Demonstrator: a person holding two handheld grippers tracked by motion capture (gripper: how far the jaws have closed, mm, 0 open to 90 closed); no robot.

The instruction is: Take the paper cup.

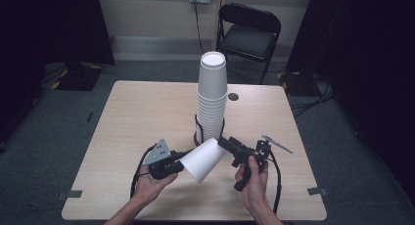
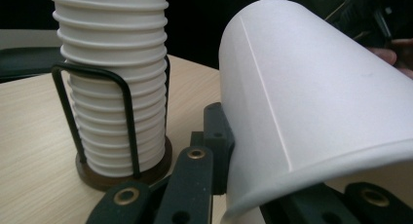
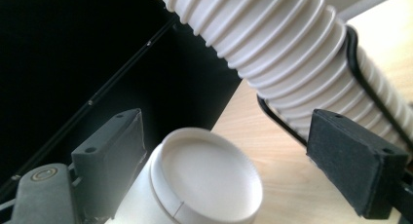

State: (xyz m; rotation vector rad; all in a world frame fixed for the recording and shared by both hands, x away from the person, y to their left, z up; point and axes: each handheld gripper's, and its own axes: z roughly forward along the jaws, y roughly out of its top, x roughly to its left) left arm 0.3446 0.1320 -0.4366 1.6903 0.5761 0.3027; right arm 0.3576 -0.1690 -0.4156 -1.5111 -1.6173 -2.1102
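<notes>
High view, left to right: the left gripper [image 1: 177,162] is held low over the table [image 1: 137,112], its jaws clamped on the rim end of a white paper cup [image 1: 203,159] that lies tilted, base pointing up and right. The exact bite on the rim is masked there by the cup wall. Behind it a tall stack of cups [image 1: 212,95] is seen standing in a black wire holder [image 1: 197,132] near the table's middle. The right gripper [image 1: 226,143] is held beside the cup's base; whether it touches cannot be told from above.

Left gripper view: the cup [image 2: 311,102] is seen pinched at the rim, one jaw outside the wall, the other largely hidden behind it; the stack [image 2: 114,83] is cut off at the top, its dark round base shown.

Right gripper view: the cup's recessed base [image 3: 207,182] is shown between spread jaws, the left pad near or against the wall, the right pad well clear, so nothing is gripped. The stack [image 3: 292,48] runs out of frame.
</notes>
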